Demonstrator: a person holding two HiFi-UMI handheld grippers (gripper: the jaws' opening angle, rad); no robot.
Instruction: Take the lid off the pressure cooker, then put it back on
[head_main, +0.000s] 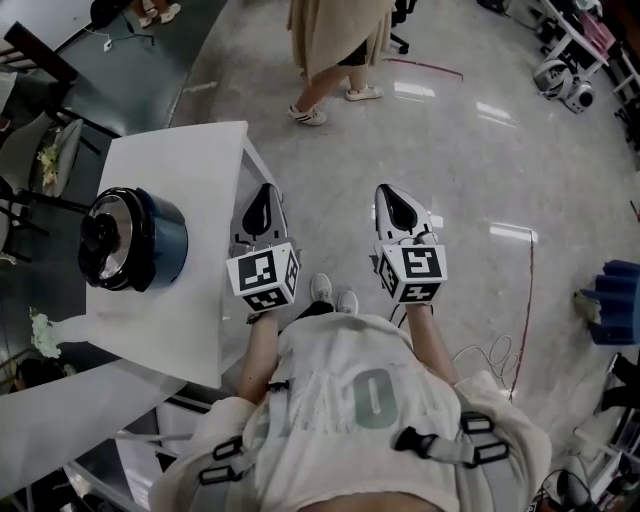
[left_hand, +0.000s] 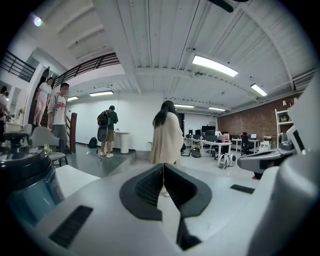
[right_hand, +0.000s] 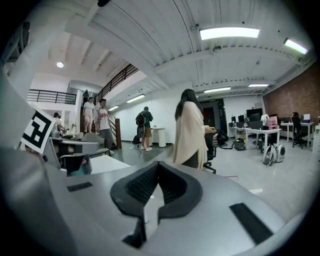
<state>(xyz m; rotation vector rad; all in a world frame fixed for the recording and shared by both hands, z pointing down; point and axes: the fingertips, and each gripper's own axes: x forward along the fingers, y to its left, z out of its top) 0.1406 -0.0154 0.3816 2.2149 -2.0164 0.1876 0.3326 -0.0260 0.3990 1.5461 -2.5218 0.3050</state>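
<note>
Left gripper (head_main: 265, 192) and right gripper (head_main: 388, 192) are both closed with nothing between them: in the left gripper view the dark pads of the left gripper (left_hand: 163, 172) meet along a thin seam, and the right gripper (right_hand: 157, 172) shows the same in its own view.

The pressure cooker (head_main: 150, 245) stands to the left of my left gripper, apart from it, with bare tabletop between them. Its lid (head_main: 108, 238) sits on the dark blue pot, black knob on top. In the left gripper view the cooker (left_hand: 25, 187) fills the lower left corner, well off the line of the jaws.

It rests on a white table (head_main: 190, 170), and my left gripper hangs over that table's right edge. My right gripper is over the pale polished floor (head_main: 460, 150). A person in a beige coat (head_main: 335, 40) stands ahead of me, and desks and chairs line the far side of the room.

I hold the 2 grippers side by side in front of my chest, forearms reaching forward, both pointing ahead and tipped slightly down, marker cubes (head_main: 263, 277) nearest me.
</note>
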